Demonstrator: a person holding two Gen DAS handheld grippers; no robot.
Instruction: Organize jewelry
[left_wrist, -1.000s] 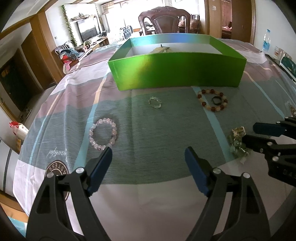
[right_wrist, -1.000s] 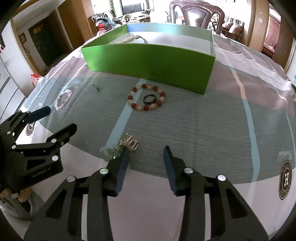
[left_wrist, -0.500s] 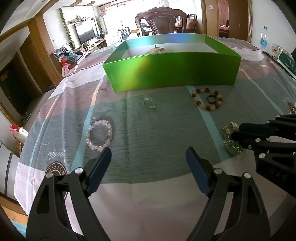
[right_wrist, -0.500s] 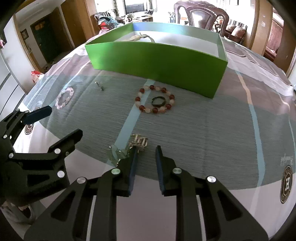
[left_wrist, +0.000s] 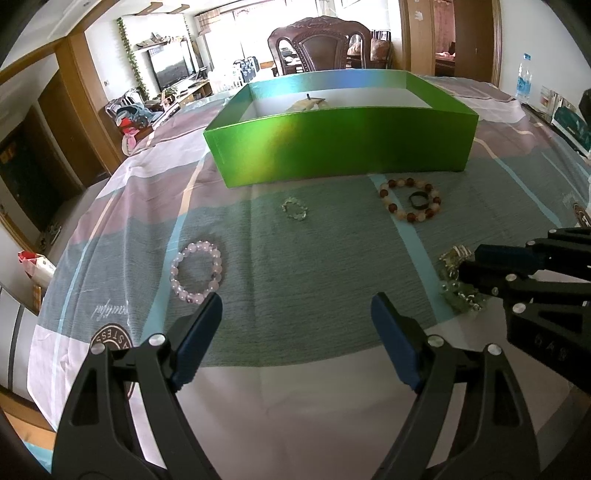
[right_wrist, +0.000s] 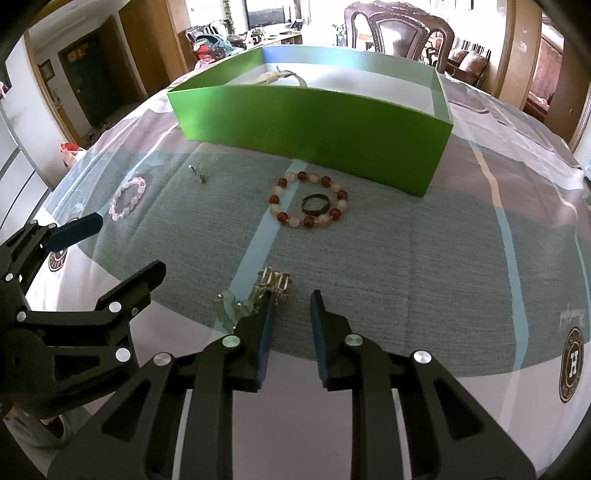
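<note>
A green box (left_wrist: 343, 147) (right_wrist: 314, 136) stands at the back of the table with one piece of jewelry inside. On the cloth lie a pink bead bracelet (left_wrist: 197, 271) (right_wrist: 127, 197), a small clear ring (left_wrist: 294, 209), a red-and-white bead bracelet (left_wrist: 410, 199) (right_wrist: 309, 203) around a dark ring (right_wrist: 315, 204), and a gold-and-green piece (left_wrist: 458, 280) (right_wrist: 258, 299). My left gripper (left_wrist: 295, 317) is open and empty above the cloth. My right gripper (right_wrist: 291, 306) is narrowly open; its left fingertip touches the gold-and-green piece, which lies outside the gap.
A dark wooden chair (left_wrist: 319, 50) stands behind the box. A water bottle (left_wrist: 523, 83) and packets sit at the far right edge. The table's left edge drops to the floor, where a small bag (left_wrist: 35, 264) lies.
My right gripper has narrowed its jaws and moved forward and left to the gold-and-green piece. My left gripper has barely moved.
</note>
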